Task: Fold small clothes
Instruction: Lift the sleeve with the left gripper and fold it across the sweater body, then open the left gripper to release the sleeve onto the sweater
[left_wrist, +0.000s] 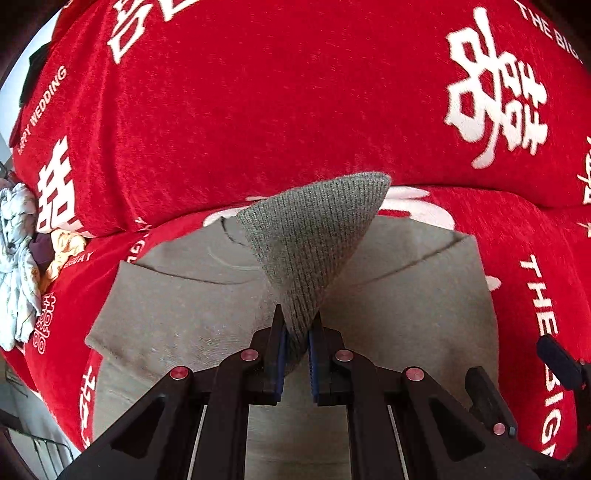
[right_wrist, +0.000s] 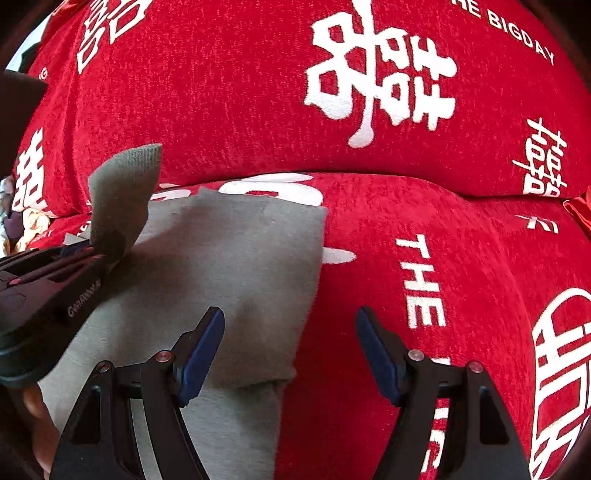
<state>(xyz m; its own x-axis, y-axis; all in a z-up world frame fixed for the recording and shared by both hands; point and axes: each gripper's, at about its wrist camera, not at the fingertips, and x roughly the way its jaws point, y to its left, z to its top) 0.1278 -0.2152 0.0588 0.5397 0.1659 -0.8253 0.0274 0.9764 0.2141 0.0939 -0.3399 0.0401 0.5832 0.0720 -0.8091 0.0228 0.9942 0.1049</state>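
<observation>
A grey garment (right_wrist: 229, 266) lies flat on the red sofa (left_wrist: 277, 110). The left gripper (left_wrist: 295, 354) is clamped on the ribbed cuff (left_wrist: 314, 236), lifted above the body; the right gripper (right_wrist: 290, 354) hangs apart, empty, over the garment's right edge. The cuff should be laid square across the body, with the right pinning the edge against dragging.
</observation>
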